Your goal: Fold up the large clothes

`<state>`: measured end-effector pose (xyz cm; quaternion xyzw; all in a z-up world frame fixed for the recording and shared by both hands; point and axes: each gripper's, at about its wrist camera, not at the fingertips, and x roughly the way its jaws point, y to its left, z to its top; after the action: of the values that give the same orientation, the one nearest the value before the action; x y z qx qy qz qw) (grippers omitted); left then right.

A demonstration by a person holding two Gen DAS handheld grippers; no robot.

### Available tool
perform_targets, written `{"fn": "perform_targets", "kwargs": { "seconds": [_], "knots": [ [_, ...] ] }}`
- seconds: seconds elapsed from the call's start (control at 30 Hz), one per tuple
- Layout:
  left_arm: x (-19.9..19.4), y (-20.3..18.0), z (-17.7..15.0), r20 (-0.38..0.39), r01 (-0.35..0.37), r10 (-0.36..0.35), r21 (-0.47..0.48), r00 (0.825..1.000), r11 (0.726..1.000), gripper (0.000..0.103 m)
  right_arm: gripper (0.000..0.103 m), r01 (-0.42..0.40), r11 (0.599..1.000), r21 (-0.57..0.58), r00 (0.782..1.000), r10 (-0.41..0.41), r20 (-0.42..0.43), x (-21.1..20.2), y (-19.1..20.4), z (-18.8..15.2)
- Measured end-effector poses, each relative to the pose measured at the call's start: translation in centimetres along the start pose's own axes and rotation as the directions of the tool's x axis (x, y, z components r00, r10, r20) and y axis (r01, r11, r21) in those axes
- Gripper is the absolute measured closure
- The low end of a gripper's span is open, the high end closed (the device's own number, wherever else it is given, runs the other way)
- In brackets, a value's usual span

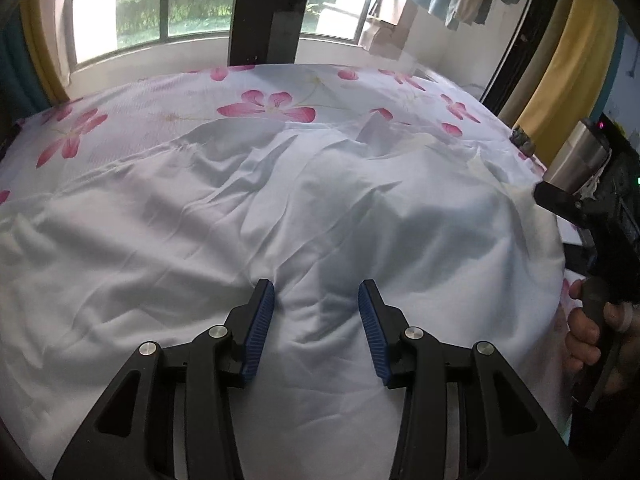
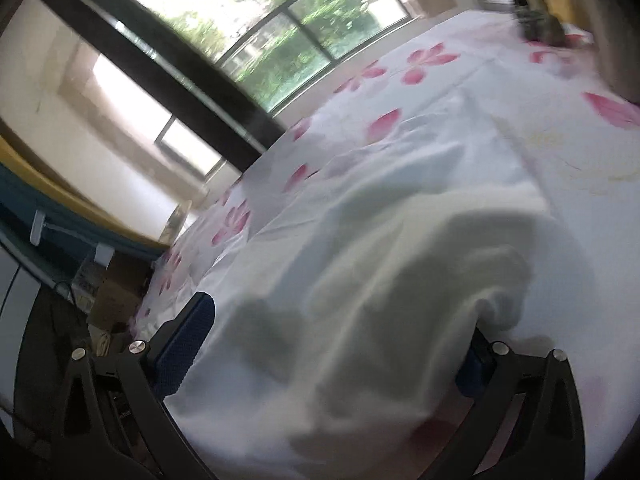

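Left gripper (image 1: 316, 292), in its own wrist view, hangs partly open over a pale white garment (image 1: 248, 216) lying crumpled on the flowered bedsheet (image 1: 160, 100); its 2 blue pads (image 1: 258, 336) stand apart with cloth below them and nothing pinched. At the right edge a hand (image 1: 588, 332) holds the other tool's handle. Right gripper (image 2: 340, 320), in its tilted, blurred view, is spread wide, a raised fold of the garment (image 2: 360, 300) bulging between its fingers, ungripped.
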<state>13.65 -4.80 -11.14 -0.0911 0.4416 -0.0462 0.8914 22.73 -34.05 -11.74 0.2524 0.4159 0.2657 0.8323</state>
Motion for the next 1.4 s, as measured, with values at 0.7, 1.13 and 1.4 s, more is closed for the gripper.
{"fn": "perform_targets", "kwargs": {
  "seconds": [0.7, 1.13, 1.4],
  "knots": [
    [-2.1, 0.7, 0.1, 0.07, 0.033, -0.037, 0.057, 0.997, 0.998, 0.057, 0.086, 0.043, 0.893, -0.449, 0.999, -0.044, 0.009, 0.1, 13.0, 0.1],
    [-9.9, 9.9, -1.7, 0.237, -0.02, 0.036, -0.071, 0.971, 0.997, 0.057, 0.086, 0.157, 0.71, -0.686, 0.985, -0.165, 0.055, 3.1, 23.6, -3.3],
    [-12.6, 16.8, -3.9, 0.253, -0.083, 0.133, -0.201, 0.958, 0.976, 0.057, 0.082, 0.056, 0.66, -0.749, 0.984, -0.165, -0.071, 8.1, 28.4, -7.9]
  ]
}}
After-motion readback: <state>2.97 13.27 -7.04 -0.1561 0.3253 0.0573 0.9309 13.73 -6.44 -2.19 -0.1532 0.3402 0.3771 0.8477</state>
